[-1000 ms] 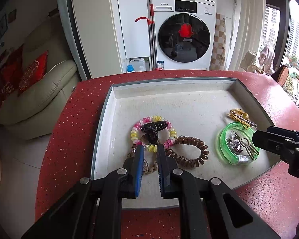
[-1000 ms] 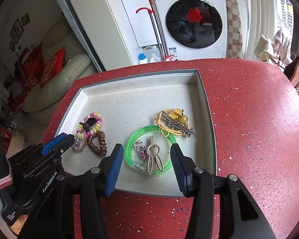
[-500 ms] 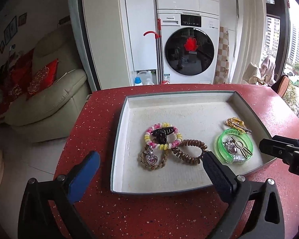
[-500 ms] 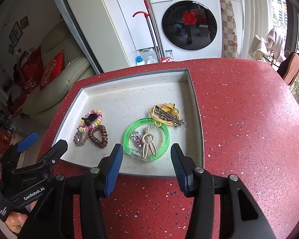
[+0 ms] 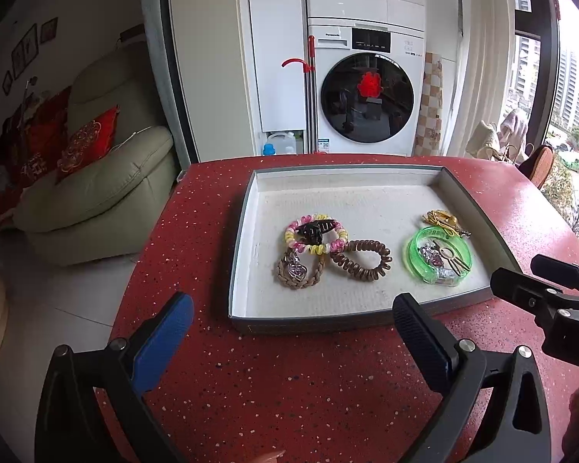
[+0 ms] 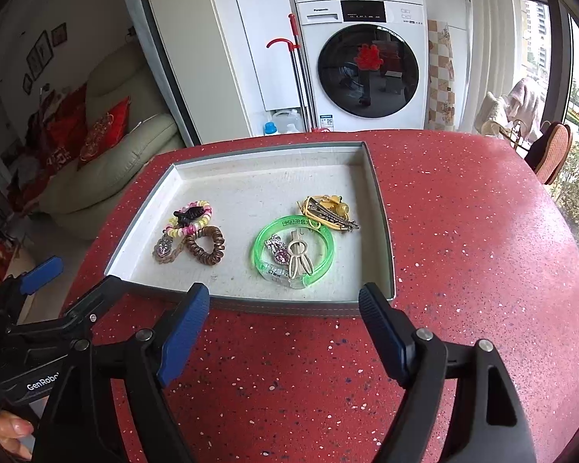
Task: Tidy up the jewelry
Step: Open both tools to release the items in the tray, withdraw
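Jewelry lies in two clusters inside a shallow grey tray (image 5: 238, 254) with a pale lining, which sits on the red speckled bench (image 5: 289, 378). On the tray's left side a pink-and-yellow spiral bracelet (image 5: 315, 236) carries a dark claw clip (image 5: 315, 228) across its top; a braided brown loop with a clear charm (image 5: 298, 270) touches its lower edge, and a brown coil hair tie (image 5: 363, 259) lies just beside it to the right. On the right side a green bangle (image 6: 294, 249) rings a cream hair clip (image 6: 299, 255) and a sparkly pink piece (image 6: 277, 251), with a clear clip under its near rim. Just behind the bangle, touching it, is a yellow clip tangled with a metal barrette (image 6: 330, 214).

Both grippers hang over bare bench on the near side of the tray, apart from every piece. The left gripper (image 5: 289, 328) has its blue-padded fingers (image 5: 166, 339) spread wide, the tray's near-left corner framed between them, with the spiral bracelet cluster beyond. The right gripper (image 6: 283, 322) also has its fingers (image 6: 185, 328) well apart, level with the tray's near wall, the green bangle straight ahead between them. Neither holds anything.

Beyond the bench stand a white washing machine (image 5: 370, 96) and a beige sofa with red cushions (image 5: 96, 181).
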The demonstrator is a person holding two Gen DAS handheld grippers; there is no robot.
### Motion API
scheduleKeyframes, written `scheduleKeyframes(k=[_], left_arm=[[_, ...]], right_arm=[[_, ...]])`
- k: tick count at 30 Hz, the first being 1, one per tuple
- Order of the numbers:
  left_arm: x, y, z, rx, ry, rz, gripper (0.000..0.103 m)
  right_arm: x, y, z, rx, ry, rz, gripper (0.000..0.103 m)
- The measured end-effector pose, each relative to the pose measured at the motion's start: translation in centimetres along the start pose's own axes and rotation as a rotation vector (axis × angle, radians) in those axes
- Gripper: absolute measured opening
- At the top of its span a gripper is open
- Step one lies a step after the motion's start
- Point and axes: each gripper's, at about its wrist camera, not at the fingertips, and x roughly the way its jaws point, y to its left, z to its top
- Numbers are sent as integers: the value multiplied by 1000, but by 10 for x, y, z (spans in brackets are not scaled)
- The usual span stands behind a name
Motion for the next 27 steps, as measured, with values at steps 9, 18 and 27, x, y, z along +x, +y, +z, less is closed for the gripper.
scheduleKeyframes(k=[9,18,27], left_arm=[[-36,1,-26,-14,-33,6,103],[-66,6,-52,-28,-62,39,103],[-84,4,-69,-37,-78,66,103]], right_arm=[[-40,10,-25,-17,-127,-36,103],[-70,23,-50,-46,-161,-105,103],[-89,26,-70,-45,-177,-146,103]])
